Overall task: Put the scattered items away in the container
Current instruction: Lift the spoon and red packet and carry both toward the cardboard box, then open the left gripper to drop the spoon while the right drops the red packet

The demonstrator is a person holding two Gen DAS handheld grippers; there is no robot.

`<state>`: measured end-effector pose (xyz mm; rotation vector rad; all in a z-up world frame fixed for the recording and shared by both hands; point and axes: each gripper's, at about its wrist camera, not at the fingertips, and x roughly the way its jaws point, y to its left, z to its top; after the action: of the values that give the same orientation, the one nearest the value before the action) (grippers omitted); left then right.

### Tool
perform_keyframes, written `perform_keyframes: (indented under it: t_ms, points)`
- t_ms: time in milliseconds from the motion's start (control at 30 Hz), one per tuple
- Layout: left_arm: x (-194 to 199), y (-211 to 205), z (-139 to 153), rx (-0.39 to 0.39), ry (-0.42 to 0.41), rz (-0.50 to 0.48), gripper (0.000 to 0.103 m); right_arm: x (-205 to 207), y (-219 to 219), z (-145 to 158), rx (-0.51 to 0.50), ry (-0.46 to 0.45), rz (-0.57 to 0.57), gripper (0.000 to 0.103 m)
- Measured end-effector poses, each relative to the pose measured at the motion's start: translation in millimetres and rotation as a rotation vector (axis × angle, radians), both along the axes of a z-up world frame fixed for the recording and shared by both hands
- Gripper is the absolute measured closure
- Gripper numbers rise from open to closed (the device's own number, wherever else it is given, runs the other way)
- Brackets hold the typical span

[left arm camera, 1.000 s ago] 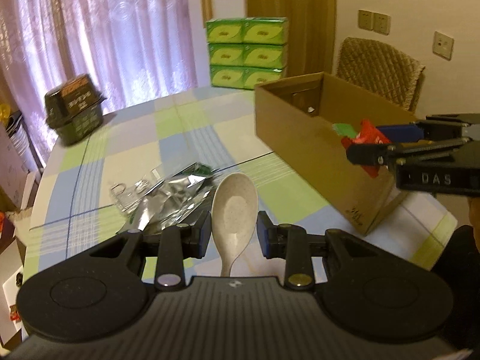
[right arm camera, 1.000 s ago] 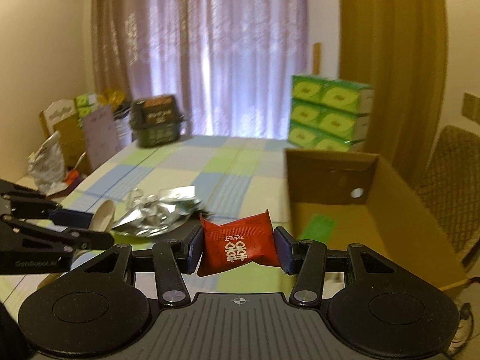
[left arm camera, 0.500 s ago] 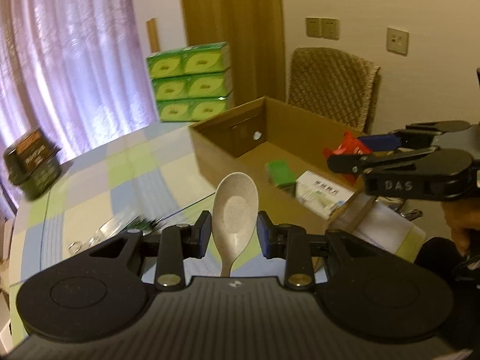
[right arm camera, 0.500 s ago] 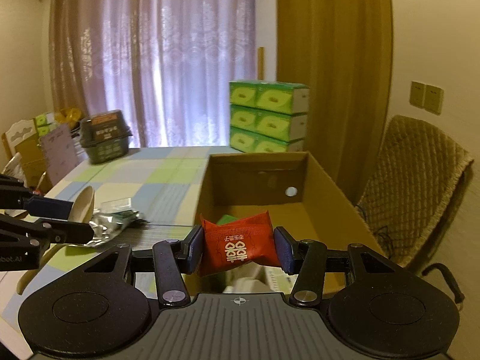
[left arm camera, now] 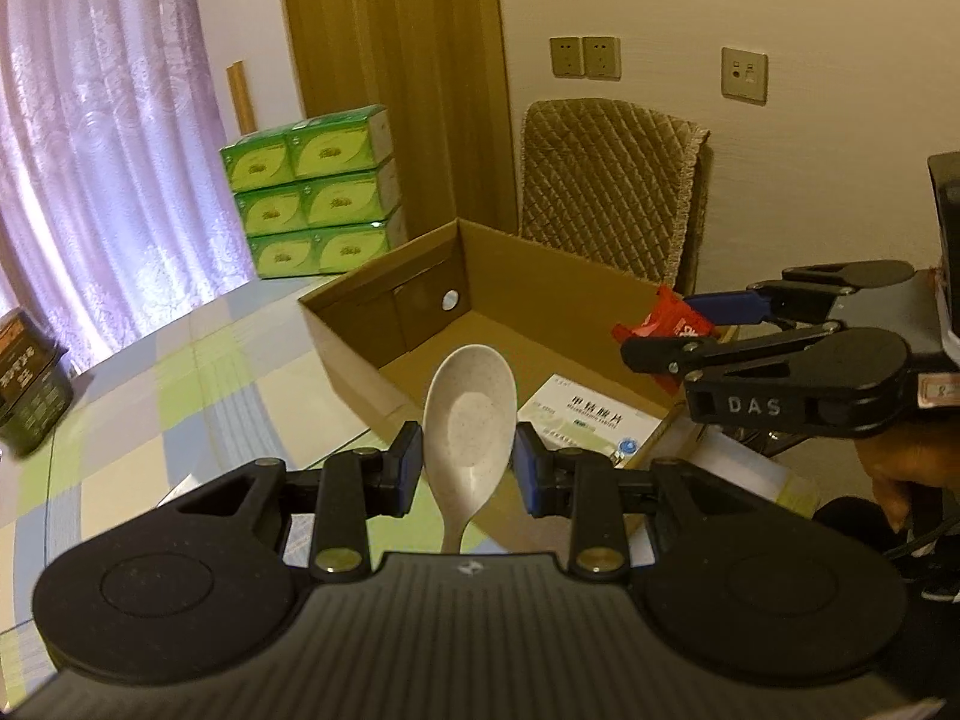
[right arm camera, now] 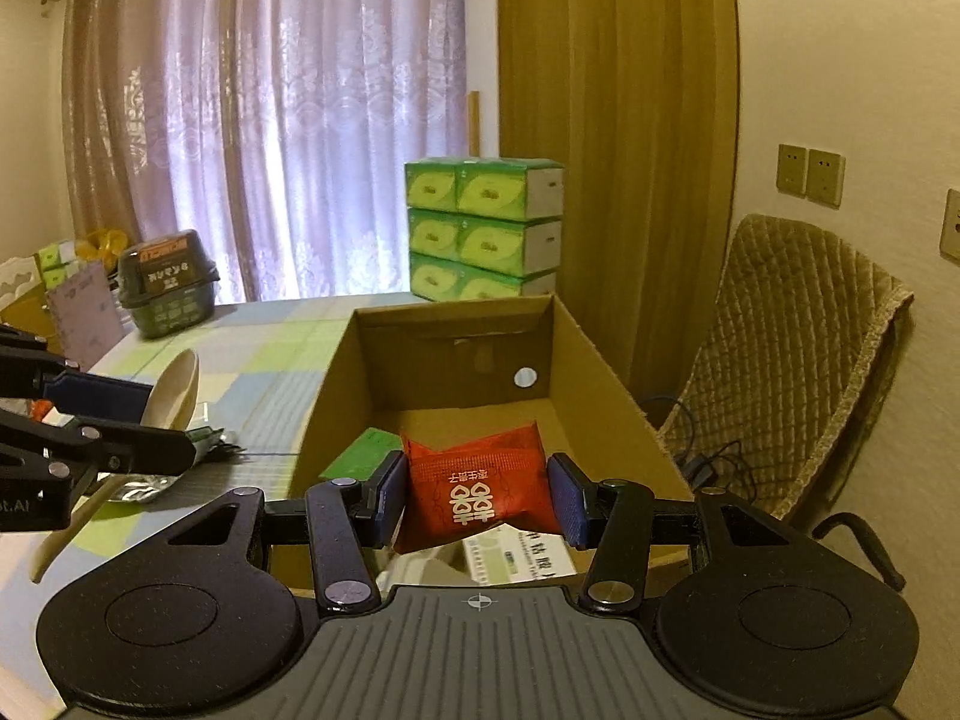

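Purple curtains [right arm camera: 270, 120] back the checked counter [left arm camera: 180, 396]. Both tools have swung toward the box [right arm camera: 606, 396]: left tool [left arm camera: 468, 465] clamping the spoon [left arm camera: 471, 414], right tool [right arm camera: 477, 495] gripping the red packet [right arm camera: 474, 492] over it.

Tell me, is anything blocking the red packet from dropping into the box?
Nothing visible does. The right gripper holds the red packet above the open cardboard box, which has no lid. A white medicine box and a green packet lie on its floor, with bare cardboard beside them.
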<state>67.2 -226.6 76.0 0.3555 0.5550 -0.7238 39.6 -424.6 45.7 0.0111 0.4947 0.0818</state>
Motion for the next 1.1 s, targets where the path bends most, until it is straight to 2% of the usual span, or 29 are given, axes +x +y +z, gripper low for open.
perform_keyframes:
  t_ms: [433,733,1100]
  points:
    - [20,-49,5,-0.063,0.043,-0.055,0.076,14,-24,-8,-0.004,0.01,-0.026,0.05]
    - [48,-56,5,-0.18,0.151,-0.027,0.076,23,-31,-12,0.002,0.014,-0.036,0.05]
    - [67,-71,3,-0.22,0.199,-0.026,0.076,34,-33,-14,0.008,0.02,-0.03,0.05]
